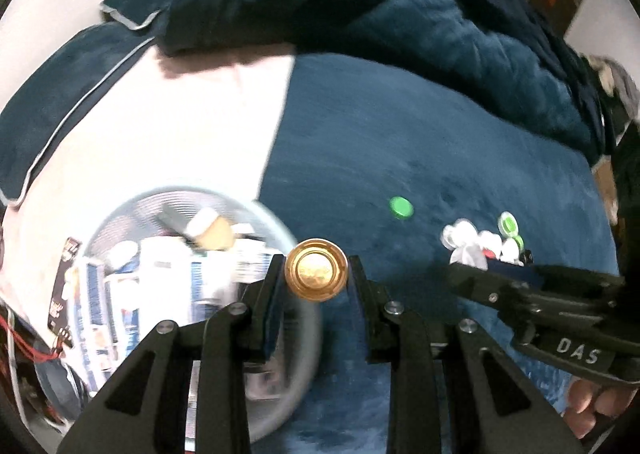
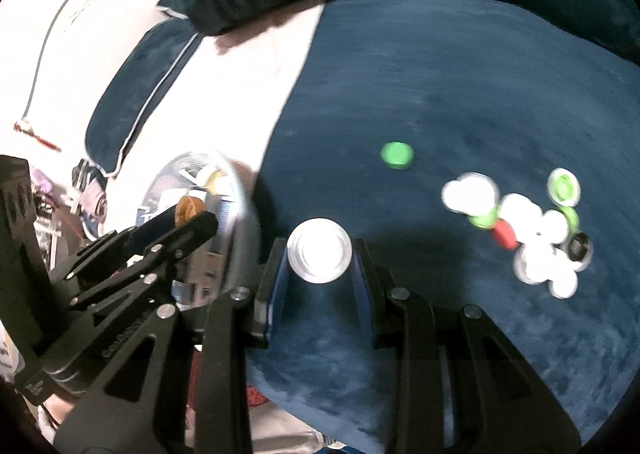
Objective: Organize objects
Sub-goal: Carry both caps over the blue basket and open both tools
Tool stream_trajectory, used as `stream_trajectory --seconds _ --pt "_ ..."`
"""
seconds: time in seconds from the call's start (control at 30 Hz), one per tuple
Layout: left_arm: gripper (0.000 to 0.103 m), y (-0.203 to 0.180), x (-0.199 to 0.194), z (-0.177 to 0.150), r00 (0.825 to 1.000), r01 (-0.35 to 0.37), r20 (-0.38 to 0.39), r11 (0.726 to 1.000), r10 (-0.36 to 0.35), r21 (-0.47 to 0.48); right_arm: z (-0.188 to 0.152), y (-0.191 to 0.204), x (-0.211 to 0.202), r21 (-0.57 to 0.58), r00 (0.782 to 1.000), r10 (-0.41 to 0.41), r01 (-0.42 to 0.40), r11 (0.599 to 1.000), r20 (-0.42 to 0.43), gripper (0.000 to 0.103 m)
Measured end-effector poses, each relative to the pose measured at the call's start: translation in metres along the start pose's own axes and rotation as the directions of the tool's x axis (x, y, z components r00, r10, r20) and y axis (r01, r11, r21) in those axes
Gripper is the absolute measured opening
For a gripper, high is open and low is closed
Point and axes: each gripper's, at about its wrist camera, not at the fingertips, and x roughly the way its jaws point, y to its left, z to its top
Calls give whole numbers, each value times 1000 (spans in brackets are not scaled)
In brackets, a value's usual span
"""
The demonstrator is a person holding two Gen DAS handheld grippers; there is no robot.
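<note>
**Two caps in hand, heading for the clear container**

The left gripper (image 1: 316,274) has its fingers clamped on a gold cap (image 1: 316,270), pinched by its rim. The right gripper (image 2: 320,254) is clamped the same way on a white cap (image 2: 320,250). Both hang above the dark blue blanket (image 1: 440,133) on the bed. The clear container (image 1: 280,230), already stocked with boxes and packets, sits to the left, where the blanket meets the pale sheet (image 1: 180,125).

Judging by the task, the step in hand is carrying each cap to that container and dropping it in. To do it well, each cap should be brought fully over the opening, past the rim, before the fingers part; the gold cap looks to sit right at the rim in the left wrist view, so a little more travel inward seems wise. The two grippers are close together, so releasing one at a time would avoid a bump.

A lone green cap (image 2: 397,155) and a loose cluster of caps (image 2: 532,230), white, green, red and black, are left on the blanket to the right.
</note>
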Motion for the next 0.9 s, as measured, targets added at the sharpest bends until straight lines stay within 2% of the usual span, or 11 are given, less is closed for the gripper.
stream_trajectory --seconds 0.17,0.3,0.43,0.47,0.5,0.57,0.6,0.63,0.7,0.9 --pt "30 62 -17 0 999 -20 41 993 25 -120 8 48 19 -72 999 43 -44 996 -15 31" --pt "30 105 -20 -2 997 -44 56 976 57 -211 13 81 36 -119 996 81 -84 989 -28 31" --pt "30 131 -15 1 992 -76 81 965 99 -249 21 108 54 -158 993 119 -120 980 -14 32" --pt "32 134 -12 1 990 -92 81 964 115 -249 23 113 58 -172 991 132 -129 977 8 32" --pt "50 137 -7 0 988 -117 68 961 138 -250 23 115 62 -180 992 127 -122 976 20 33" --pt "87 140 -1 -3 984 -156 38 953 172 -261 22 115 65 -179 994 110 -104 978 27 54" --pt "96 142 -1 -5 982 -170 36 949 186 -265 20 113 62 -173 995 92 -83 981 43 70" --pt "97 143 -3 -7 982 -168 41 950 185 -265 20 110 59 -166 996 71 -61 984 58 87" --pt "102 144 -5 -11 982 -170 35 949 186 -266 18 100 52 -148 995 45 -33 988 83 102" --pt "102 136 -8 -20 985 -164 14 952 174 -257 8 79 36 -108 994 5 7 994 111 102"
